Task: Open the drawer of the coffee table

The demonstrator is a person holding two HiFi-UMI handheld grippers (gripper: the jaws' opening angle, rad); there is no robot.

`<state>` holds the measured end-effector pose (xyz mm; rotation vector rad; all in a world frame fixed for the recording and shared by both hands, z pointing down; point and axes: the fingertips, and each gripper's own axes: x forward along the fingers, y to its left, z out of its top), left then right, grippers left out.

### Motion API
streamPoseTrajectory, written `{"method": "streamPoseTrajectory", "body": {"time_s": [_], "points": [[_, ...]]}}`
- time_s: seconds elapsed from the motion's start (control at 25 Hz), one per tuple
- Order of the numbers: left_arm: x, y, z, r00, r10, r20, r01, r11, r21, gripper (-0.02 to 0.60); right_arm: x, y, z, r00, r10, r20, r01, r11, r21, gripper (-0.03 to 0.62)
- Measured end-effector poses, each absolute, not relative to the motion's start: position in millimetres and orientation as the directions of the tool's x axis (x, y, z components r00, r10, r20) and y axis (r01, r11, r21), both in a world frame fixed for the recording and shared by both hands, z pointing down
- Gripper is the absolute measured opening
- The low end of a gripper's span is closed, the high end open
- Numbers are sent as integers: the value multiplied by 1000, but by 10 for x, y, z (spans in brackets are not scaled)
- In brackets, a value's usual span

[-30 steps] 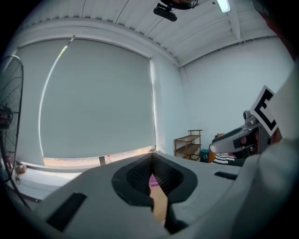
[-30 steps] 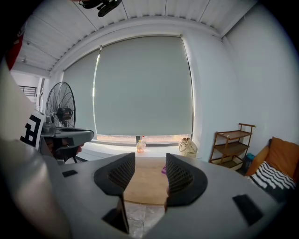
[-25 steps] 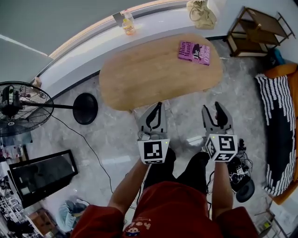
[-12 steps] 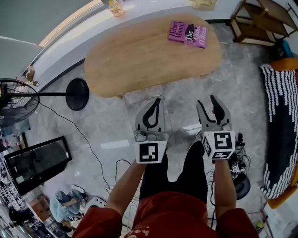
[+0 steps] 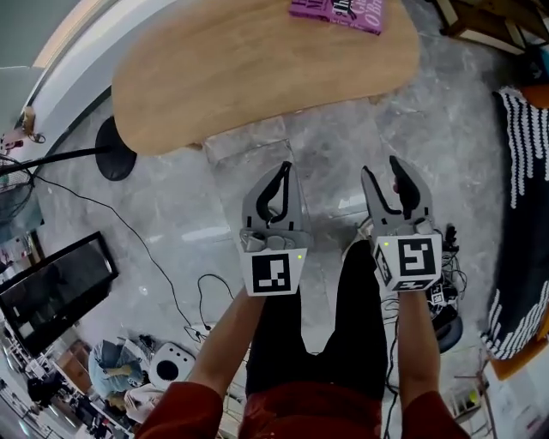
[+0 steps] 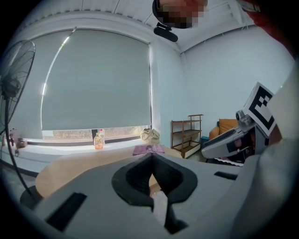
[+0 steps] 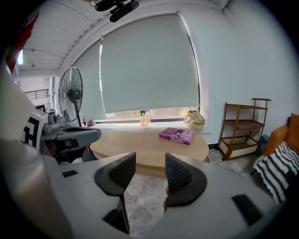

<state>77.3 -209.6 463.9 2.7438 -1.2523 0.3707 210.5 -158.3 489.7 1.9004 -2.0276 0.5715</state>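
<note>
The coffee table (image 5: 257,69) has an oval wooden top and fills the top of the head view; its drawer shows in no view. A purple book (image 5: 339,10) lies at its far right end. Over the stone floor, short of the table's near edge, my left gripper (image 5: 281,169) is held with its jaws shut and nothing in them. To its right, my right gripper (image 5: 384,171) stands open and has just narrowed a little, with nothing between the jaws. The right gripper view looks across the table (image 7: 149,147) and the book (image 7: 176,135).
A fan's round base (image 5: 116,147) and pole stand left of the table, with a black screen (image 5: 51,291) and cables (image 5: 171,291) on the floor. A striped cushion (image 5: 523,214) lies at the right. A wooden shelf (image 7: 245,123), bag (image 7: 195,120) and bottle (image 7: 144,119) stand behind the table.
Both grippers have come down, side by side, towards the floor in front of the table. In the head view the table has slid up, its far end now cut off.
</note>
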Motion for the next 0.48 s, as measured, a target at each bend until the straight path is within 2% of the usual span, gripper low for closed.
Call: {"method": "streamPoseTrajectory", "body": {"time_s": [0.48], "points": [[718,-2004,6356,617,-716,327,-757,-653,-1,6,1929,-1434,6568,-96,-846,524,-994,53,-98,193]]}}
